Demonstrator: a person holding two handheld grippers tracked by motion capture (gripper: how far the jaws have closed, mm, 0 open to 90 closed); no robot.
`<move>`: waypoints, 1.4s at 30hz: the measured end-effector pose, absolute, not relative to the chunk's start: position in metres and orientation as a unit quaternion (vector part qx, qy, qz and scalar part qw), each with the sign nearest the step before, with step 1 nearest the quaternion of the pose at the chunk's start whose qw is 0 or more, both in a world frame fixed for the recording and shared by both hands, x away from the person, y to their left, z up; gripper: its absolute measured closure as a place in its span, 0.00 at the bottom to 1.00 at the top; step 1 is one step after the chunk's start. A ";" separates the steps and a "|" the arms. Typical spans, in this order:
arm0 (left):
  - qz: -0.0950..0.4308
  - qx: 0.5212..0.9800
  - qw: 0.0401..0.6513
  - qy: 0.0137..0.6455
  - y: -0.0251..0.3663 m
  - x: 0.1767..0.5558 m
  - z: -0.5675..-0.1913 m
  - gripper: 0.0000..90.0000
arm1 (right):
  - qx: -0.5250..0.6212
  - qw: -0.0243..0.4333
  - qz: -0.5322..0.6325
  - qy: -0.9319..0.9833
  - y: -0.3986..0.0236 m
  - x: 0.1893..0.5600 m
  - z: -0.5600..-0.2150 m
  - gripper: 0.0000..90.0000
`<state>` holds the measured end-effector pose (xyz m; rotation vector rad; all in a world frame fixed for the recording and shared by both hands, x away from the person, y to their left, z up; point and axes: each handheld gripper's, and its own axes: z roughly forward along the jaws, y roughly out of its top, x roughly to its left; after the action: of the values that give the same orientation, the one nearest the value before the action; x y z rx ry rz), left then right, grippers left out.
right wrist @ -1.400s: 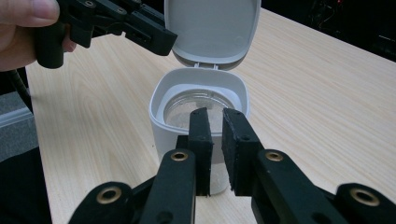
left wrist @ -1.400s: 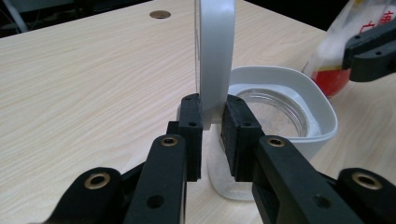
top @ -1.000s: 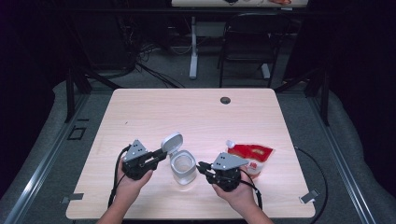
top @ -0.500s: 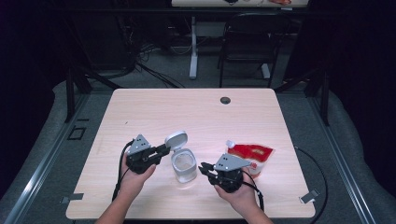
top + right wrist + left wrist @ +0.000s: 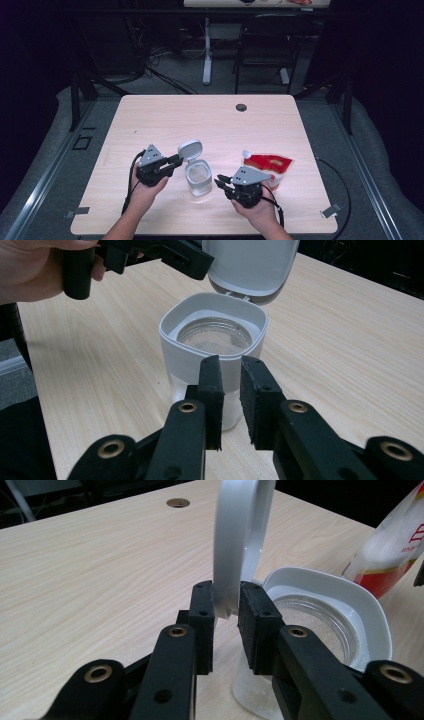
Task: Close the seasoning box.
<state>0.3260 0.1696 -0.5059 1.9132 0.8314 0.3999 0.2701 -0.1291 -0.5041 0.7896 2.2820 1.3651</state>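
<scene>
High view: left tongs clamp the raised hinged lid of the glass jar, mid-front on the desk. Right tongs, nearly closed, empty, sit beside it; red pouch beyond.

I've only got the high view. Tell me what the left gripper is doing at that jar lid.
Observer: The left gripper is shut on the rim of the hinged lid, holding it upright over the open jar.
Operator: Report what's in the jar.
Observer: The right gripper view looks into the glass mouth: a thin pale powdery layer, nearly empty.
Operator: Now the right gripper. Say whether it's gripping the jar.
Observer: No. The right gripper sits just short of the jar's white collar, its jaws narrowly parted with nothing between them.
Operator: Name the thing beyond the jar.
Observer: A red and white pouch, its label cut off.
</scene>
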 end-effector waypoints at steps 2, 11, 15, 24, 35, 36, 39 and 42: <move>0.163 0.786 0.488 0.343 0.171 0.324 -0.506 0.85 | 0.279 0.181 0.484 0.809 -0.130 0.271 -0.503 0.88; 0.165 0.786 0.483 0.348 0.180 0.309 -0.503 0.79 | 0.270 0.179 0.485 0.812 -0.133 0.270 -0.495 0.85; 0.160 0.787 0.484 0.347 0.188 0.301 -0.503 0.77 | 0.271 0.176 0.487 0.811 -0.135 0.268 -0.494 0.80; 0.163 0.776 0.480 0.376 0.213 0.289 -0.511 0.69 | 0.265 0.174 0.478 0.819 -0.143 0.260 -0.494 0.77; 0.178 0.773 0.468 0.389 0.221 0.291 -0.524 0.66 | 0.286 0.182 0.495 0.800 -0.177 0.260 -0.496 0.75; 0.176 0.777 0.463 0.389 0.222 0.292 -0.524 0.66 | 0.289 0.183 0.494 0.799 -0.180 0.260 -0.496 0.74; 0.173 0.776 0.464 0.392 0.221 0.296 -0.526 0.66 | 0.294 0.182 0.491 0.800 -0.188 0.257 -0.497 0.75; 0.167 0.779 0.462 0.390 0.218 0.299 -0.527 0.67 | 0.301 0.183 0.488 0.799 -0.197 0.253 -0.496 0.75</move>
<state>0.2988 0.2182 -0.5274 1.9151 0.9587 0.4114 0.2530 -0.1969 -0.4961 0.8488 2.2531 1.3781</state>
